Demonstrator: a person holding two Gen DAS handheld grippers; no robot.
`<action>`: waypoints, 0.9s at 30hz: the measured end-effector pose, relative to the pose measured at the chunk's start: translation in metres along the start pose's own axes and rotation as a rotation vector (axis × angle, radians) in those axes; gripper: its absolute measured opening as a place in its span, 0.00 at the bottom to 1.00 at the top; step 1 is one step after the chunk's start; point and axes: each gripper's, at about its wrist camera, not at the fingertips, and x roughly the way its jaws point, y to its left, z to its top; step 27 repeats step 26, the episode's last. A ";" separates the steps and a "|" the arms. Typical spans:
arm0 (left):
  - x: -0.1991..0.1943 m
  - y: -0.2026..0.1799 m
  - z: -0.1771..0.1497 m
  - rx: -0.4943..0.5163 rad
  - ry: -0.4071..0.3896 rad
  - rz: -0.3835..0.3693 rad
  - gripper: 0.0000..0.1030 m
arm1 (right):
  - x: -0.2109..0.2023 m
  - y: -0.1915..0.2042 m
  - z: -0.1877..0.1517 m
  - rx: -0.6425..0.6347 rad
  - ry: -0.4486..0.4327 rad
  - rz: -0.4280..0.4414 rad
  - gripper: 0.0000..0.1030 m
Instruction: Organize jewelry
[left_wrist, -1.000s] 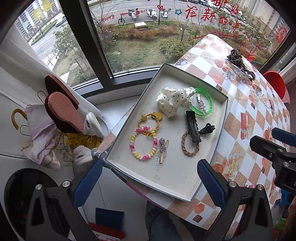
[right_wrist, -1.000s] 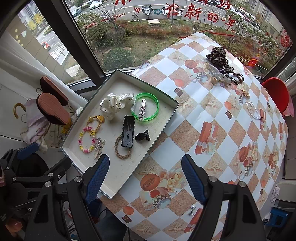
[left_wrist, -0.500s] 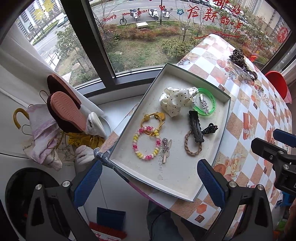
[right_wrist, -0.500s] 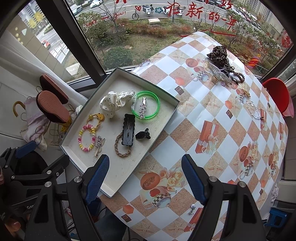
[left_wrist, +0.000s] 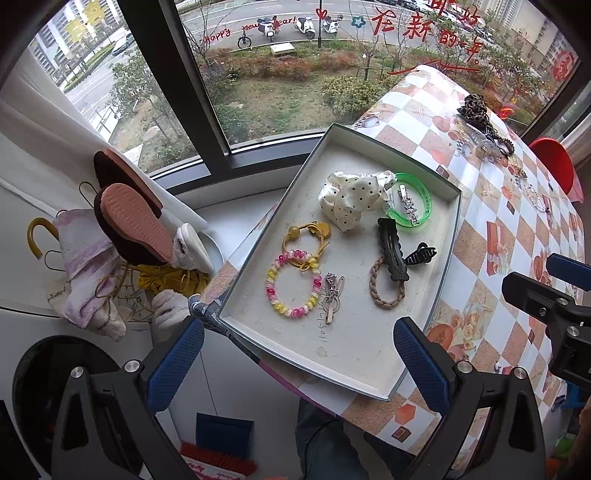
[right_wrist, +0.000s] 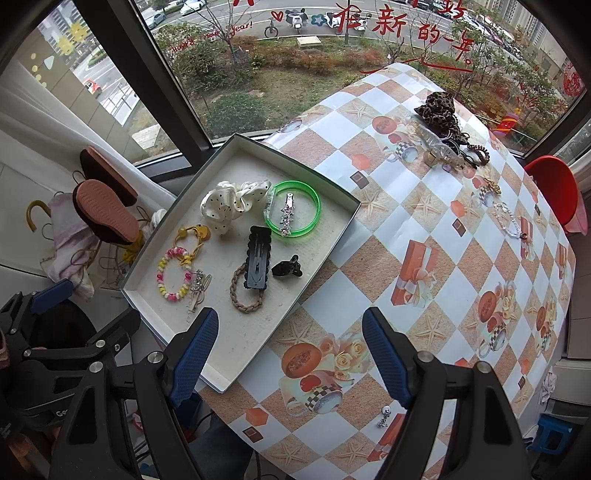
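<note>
1. Hanging above the near end of the tray (left_wrist: 448, 236), the left hand-held gripper (left_wrist: 295, 363) has its fingers spread wide and holds nothing.
2. Beside the tray, over the checkered counter (right_wrist: 436, 236), the right hand-held gripper (right_wrist: 288, 360) is spread wide and empty too.
3. Inside the tray lie a dotted white scrunchie (left_wrist: 351, 199), a green bangle (left_wrist: 408, 206), a black clip (left_wrist: 392, 249) and a pink and yellow bracelet (left_wrist: 291, 284).
4. Far from the tray, more jewelry (right_wrist: 448, 125) sits in a pile on the counter.

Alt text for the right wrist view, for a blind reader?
Open right gripper hovers empty above a checkered table. A shallow tray at left holds hair accessories, including a green bangle; more jewelry lies far across.
</note>
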 end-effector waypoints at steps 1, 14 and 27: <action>0.000 0.000 0.000 -0.002 0.001 -0.002 1.00 | 0.000 0.000 0.000 0.000 0.000 0.001 0.80; 0.006 0.002 0.000 -0.013 0.032 -0.006 1.00 | 0.001 0.001 0.000 0.000 0.001 0.000 0.80; 0.007 0.006 0.001 -0.036 0.023 0.002 1.00 | 0.003 0.003 -0.003 -0.003 0.006 0.001 0.80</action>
